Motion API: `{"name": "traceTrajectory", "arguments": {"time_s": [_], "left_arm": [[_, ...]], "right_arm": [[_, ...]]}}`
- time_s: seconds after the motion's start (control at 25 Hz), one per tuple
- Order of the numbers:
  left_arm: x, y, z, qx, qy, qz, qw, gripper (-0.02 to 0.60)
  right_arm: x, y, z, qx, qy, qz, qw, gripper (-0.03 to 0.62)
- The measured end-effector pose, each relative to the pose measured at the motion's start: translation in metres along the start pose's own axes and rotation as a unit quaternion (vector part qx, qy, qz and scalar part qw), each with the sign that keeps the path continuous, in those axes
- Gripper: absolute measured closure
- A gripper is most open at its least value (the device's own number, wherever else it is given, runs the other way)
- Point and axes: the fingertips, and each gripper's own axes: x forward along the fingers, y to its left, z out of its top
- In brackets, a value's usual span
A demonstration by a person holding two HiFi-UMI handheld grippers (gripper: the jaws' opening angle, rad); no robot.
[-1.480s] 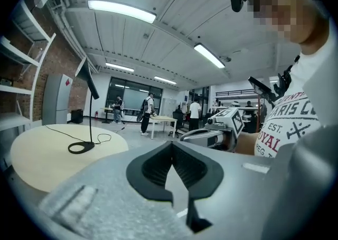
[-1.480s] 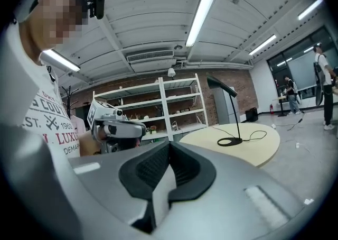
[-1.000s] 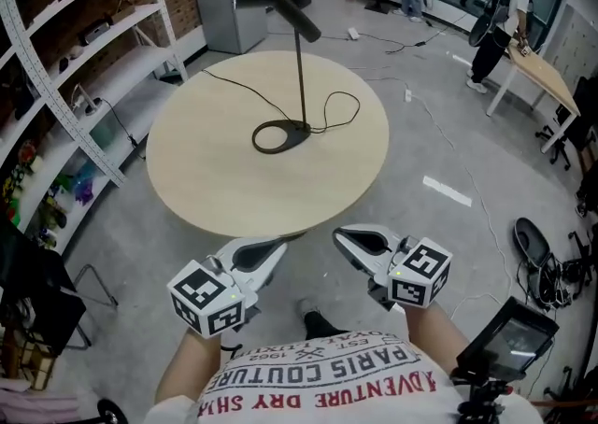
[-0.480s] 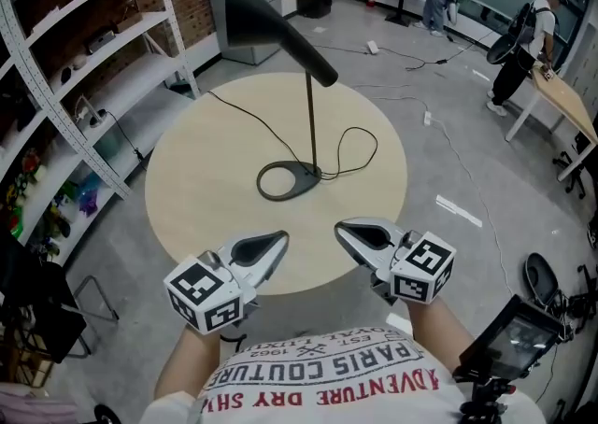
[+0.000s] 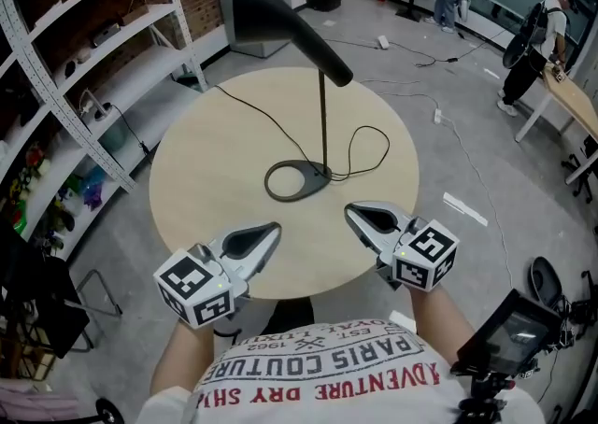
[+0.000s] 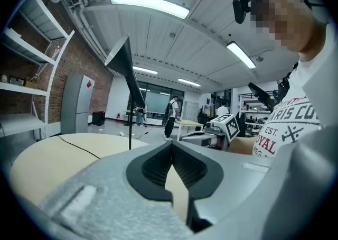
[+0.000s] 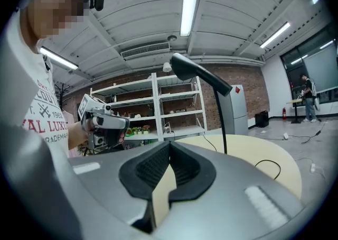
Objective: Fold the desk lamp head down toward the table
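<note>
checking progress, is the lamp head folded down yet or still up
Still up: the head sits high atop the upright pole, far above the table, untouched.

- Your desk lamp is black and stands upright on the round, pale wooden table, a little right of its middle.
- The cone-shaped head sits raised atop the thin straight stem, flaring toward the far left (not folded down).
- The oval ring base lies flat, with the stem at its right end.
- The black cord loops right of the stem and trails off the table's far left edge.
</note>
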Motion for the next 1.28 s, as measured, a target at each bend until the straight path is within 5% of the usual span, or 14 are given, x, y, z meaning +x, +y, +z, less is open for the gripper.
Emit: {"name": "traceTrajectory", "arguments": {"time_s": [0.44, 0.76, 1.28], "left_arm": [[0.006, 0.059, 0.036, 0.018, -0.015, 0.009, 0.9997, 0.561], [0.024, 0.111, 0.050, 0.009, -0.027, 0.022, 0.9993, 0.494], [0.037, 0.132, 0.100, 0.021, -0.048, 0.014, 0.9985, 0.484]], "right_arm": [[0.055, -0.084, 0.037, -0.055, 0.004, -0.078, 0.995, 0.549], [0.118, -0.157, 0.039, -0.078, 0.030, -0.114, 0.990, 0.441], [0.152, -0.178, 0.019, -0.059, 0.051, -0.115, 0.990, 0.530]]}}
